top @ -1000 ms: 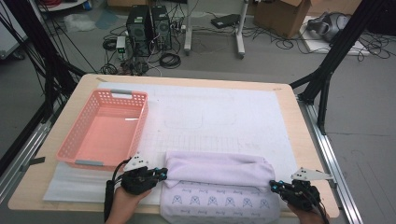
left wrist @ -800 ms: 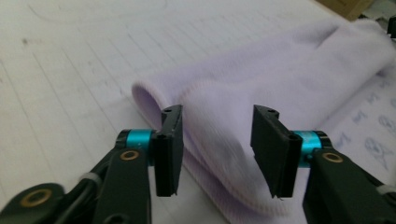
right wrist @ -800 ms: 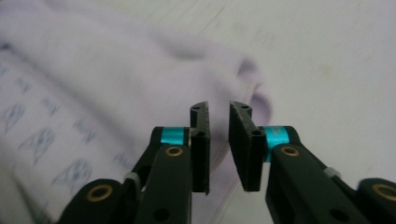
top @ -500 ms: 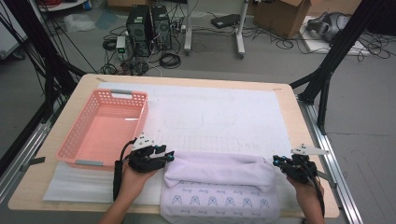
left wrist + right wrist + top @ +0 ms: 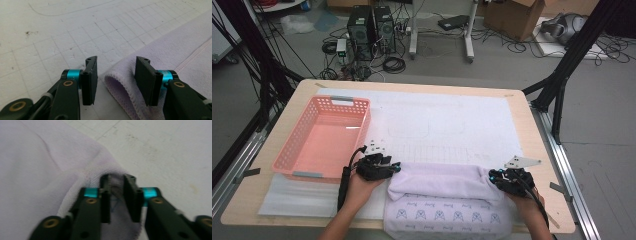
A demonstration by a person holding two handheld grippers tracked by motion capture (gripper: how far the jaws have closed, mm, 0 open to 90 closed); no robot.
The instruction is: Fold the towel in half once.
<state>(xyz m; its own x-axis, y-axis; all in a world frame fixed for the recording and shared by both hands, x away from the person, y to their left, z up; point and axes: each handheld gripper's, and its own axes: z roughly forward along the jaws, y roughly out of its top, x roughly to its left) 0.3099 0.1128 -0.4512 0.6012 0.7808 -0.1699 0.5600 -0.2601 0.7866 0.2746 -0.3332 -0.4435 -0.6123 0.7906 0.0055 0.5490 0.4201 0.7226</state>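
Towel (image 5: 439, 182) folded on mat, pink basket (image 5: 292, 155) beside it holding nothing

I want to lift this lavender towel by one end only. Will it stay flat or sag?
Probably sag: the towel is already folded over on itself in a soft roll, so it looks floppy. It likely is light, thin terry with a stitched hem. The right hand-held gripper has cloth bunched between its jaws, so a pinch should hold, though the free end would likely drape.
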